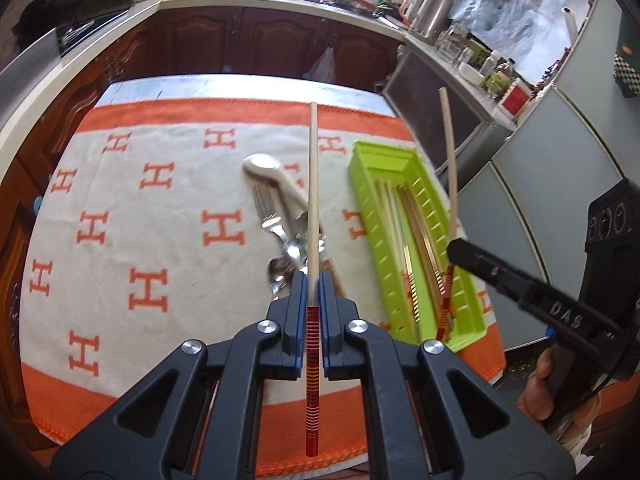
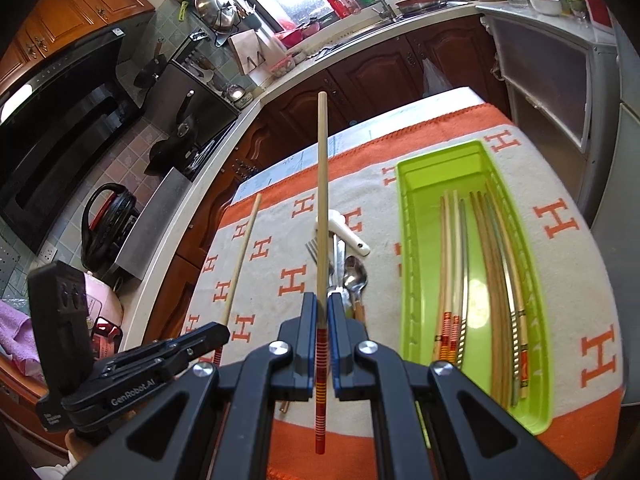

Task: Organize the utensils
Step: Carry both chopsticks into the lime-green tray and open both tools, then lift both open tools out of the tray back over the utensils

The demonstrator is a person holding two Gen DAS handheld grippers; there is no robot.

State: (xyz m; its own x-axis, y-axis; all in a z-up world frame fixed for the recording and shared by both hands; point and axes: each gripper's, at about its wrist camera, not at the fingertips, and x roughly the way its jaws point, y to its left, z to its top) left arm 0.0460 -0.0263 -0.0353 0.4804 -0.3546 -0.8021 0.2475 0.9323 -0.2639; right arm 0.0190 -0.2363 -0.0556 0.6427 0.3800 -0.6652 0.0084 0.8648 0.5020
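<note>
- Our left tool (image 1: 314, 280) is clamped tight on one chopstick (image 1: 313, 184), gripped just above its red-banded handle end. It hangs in the air to the left of the green tray (image 1: 362, 184), over the loose cutlery.
- Our right tool (image 2: 321, 304) is likewise pinched shut on a second chopstick (image 2: 322, 200), taken at the same spot, also left of the tray.
- We judge these sticks light, stiff and smooth. With so narrow a grip near one end, the long bare tip could swing or slip, so a hold nearer the middle would steady them.
- Count, as far as we can tell: two chopsticks held, one per tool; roughly eight or nine more lying lengthwise inside the tray, though they overlap and the exact number is unsure.
- Left of the tray on the towel-covered surface (image 2: 560, 280) lie one fork (image 2: 316, 250), at least one metal spoon (image 2: 356, 274) and one white ceramic spoon (image 2: 346, 232); more handles may hide beneath.
- The metal pieces should be heavier and slicker; the ceramic spoon is likely fragile.
</note>
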